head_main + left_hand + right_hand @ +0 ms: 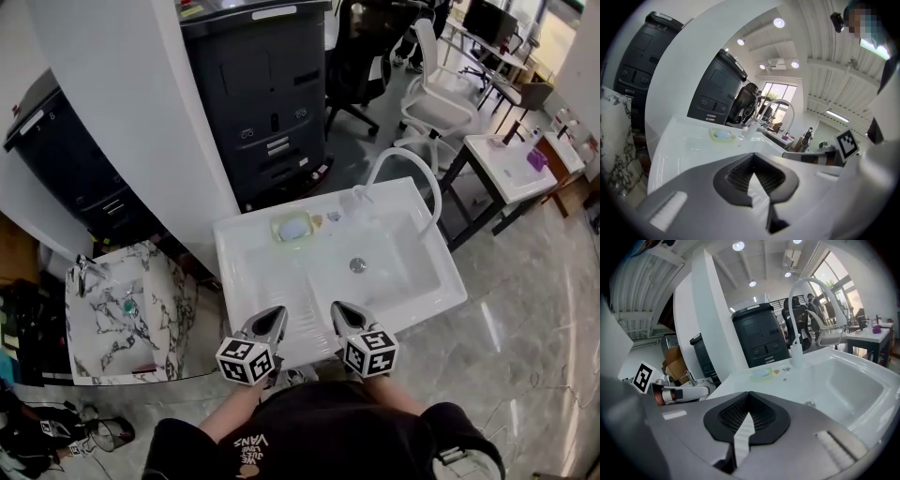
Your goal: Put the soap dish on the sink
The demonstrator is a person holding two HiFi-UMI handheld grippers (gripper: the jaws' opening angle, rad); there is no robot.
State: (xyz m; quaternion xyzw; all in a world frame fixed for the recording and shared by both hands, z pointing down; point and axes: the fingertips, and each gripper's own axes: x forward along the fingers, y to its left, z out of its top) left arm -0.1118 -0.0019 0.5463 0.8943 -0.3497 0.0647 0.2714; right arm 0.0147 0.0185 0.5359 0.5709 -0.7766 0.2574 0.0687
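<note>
The soap dish (292, 227), pale yellow-green with a blue bar in it, rests on the back ledge of the white sink (251, 272), left of the curved white faucet (410, 165). It also shows as the dish (723, 135) in the left gripper view and the dish (761, 374) in the right gripper view. My left gripper (275, 316) and right gripper (339, 310) hover side by side over the sink's front rim, well short of the dish. Both are shut with nothing in them, as the left gripper (752, 164) and right gripper (749, 398) show in their own views.
The basin has a drain (357, 265) at its middle. A marbled sink (131, 314) stands at the left, a white pillar (131, 103) and a dark cabinet (262, 94) behind. Office chairs (436, 98) and a white table (511, 167) are at the right.
</note>
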